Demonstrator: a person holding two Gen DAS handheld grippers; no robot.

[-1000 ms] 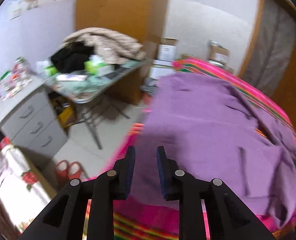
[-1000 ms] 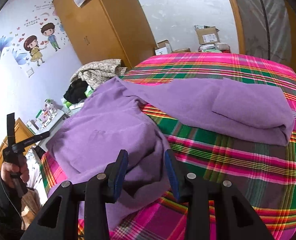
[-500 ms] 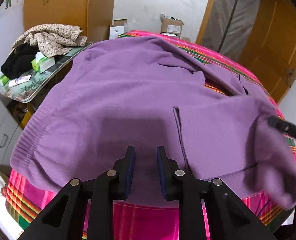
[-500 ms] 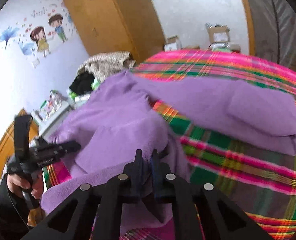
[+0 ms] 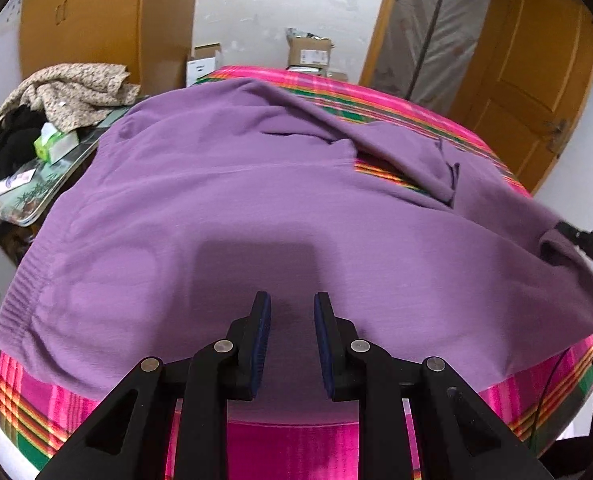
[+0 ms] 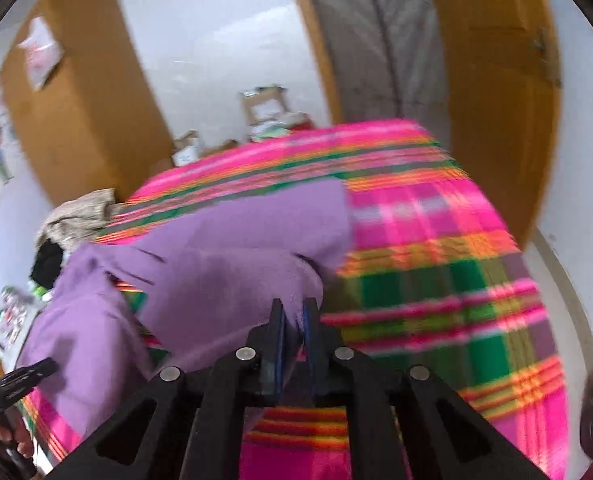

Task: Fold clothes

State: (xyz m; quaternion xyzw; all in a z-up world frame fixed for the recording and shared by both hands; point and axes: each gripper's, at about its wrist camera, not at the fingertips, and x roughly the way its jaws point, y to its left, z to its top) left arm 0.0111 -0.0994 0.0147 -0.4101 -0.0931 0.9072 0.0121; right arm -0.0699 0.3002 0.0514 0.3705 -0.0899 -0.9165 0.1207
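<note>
The right tool is pinching an edge of the purple garment, having just closed on it, while the left tool is hovering unclenched above it on the bed, so folding is barely starting.

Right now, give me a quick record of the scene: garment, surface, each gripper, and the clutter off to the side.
garment: purple sweater, spread over the bed
surface: pink plaid bedspread
left gripper: open, above the sweater, holding nothing
right gripper: shut on a fold of the sweater
side clutter: clothes pile on a side table
</note>
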